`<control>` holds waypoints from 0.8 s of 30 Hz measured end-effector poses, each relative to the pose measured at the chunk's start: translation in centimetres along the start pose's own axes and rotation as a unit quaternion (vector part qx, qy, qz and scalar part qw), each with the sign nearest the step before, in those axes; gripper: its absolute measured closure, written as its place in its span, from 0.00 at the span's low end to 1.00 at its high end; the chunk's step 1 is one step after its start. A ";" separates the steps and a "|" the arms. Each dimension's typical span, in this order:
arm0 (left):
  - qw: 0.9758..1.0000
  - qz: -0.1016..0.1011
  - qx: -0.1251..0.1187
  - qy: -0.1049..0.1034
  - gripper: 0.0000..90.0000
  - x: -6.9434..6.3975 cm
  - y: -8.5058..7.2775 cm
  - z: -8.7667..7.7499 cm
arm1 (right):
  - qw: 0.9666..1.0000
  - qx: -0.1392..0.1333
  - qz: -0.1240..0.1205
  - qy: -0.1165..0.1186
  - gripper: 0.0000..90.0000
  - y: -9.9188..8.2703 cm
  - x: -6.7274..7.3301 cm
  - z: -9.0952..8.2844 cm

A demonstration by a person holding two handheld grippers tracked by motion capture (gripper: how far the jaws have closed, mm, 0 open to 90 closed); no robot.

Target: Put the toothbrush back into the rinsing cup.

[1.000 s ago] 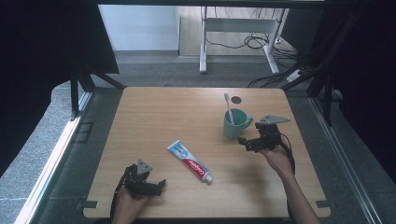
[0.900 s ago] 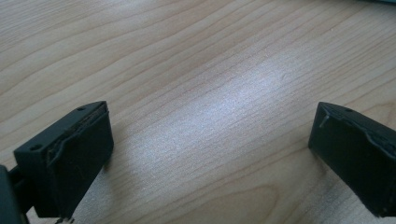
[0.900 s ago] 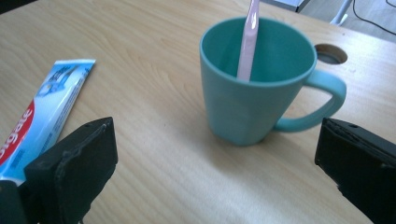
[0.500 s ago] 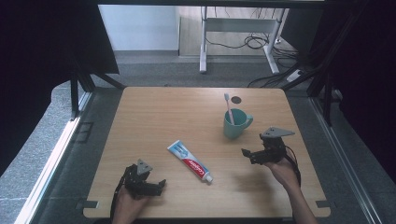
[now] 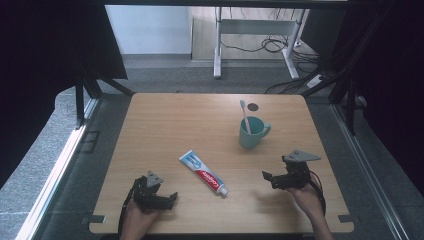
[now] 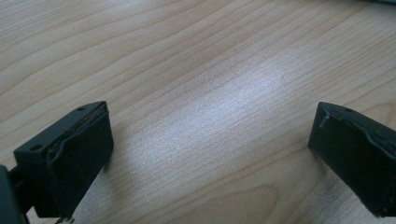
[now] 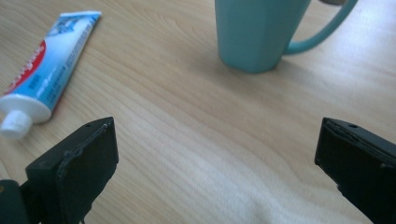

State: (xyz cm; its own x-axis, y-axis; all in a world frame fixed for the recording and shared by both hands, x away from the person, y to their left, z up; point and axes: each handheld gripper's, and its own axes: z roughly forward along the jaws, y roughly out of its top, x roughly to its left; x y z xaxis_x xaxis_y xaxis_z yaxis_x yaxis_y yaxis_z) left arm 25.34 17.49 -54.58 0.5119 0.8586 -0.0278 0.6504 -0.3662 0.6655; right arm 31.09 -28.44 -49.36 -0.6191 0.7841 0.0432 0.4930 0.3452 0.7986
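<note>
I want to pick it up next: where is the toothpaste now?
In the high view the toothpaste lies flat near the table's middle front, between the two grippers, its cap pointing toward the right gripper, the cup behind it.

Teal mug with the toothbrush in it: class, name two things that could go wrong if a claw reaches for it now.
1. The toothbrush leans loose in the teal mug; a nudge from the open right claw could tip the mug or flick the brush out.
2. The toothpaste tube lies between the claws, so the left claw crossing over might sweep it along the table.
</note>
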 end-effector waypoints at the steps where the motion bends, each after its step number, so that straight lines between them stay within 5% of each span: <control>1: 1.000 0.000 0.000 0.000 0.00 0.0 0.0 0.0 | 1.000 0.002 0.002 0.000 0.00 -0.3 0.1 0.0; 24: 1.000 0.000 0.001 0.000 0.00 0.0 0.0 0.0 | 0.998 0.065 -0.005 -0.002 0.04 -4.7 0.4 0.9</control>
State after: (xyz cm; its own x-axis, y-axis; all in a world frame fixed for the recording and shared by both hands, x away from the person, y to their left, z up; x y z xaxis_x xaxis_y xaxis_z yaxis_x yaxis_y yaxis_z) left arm 25.33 17.50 -54.56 0.5117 0.8587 -0.0277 0.6513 -0.3667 0.6643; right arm 29.07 -29.27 -53.59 -0.6220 0.7824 0.0322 0.5621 0.4175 0.7140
